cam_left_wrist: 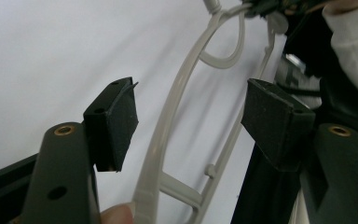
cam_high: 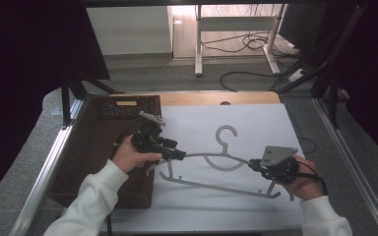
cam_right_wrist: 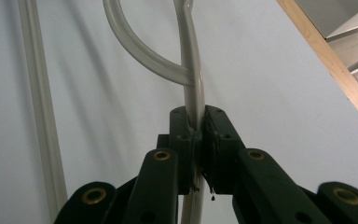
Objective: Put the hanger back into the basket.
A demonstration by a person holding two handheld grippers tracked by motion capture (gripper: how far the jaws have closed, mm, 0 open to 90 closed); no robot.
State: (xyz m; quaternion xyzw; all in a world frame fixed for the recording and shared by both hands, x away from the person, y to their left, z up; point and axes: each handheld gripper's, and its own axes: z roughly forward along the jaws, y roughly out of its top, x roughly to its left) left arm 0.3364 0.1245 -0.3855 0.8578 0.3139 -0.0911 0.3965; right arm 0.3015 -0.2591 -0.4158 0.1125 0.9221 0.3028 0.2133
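The grey plastic hanger [cam_high: 221, 162] lies near the middle of the white-covered counter [cam_high: 256, 118], hook toward the far edge. The right tool [cam_high: 257, 167] is clamped tight on its right shoulder, probably to steady it. The left tool [cam_high: 179, 154] stands wide open astride the left shoulder, touching nothing. The dark wicker basket [cam_high: 103, 147] at the counter's left edge looks empty.
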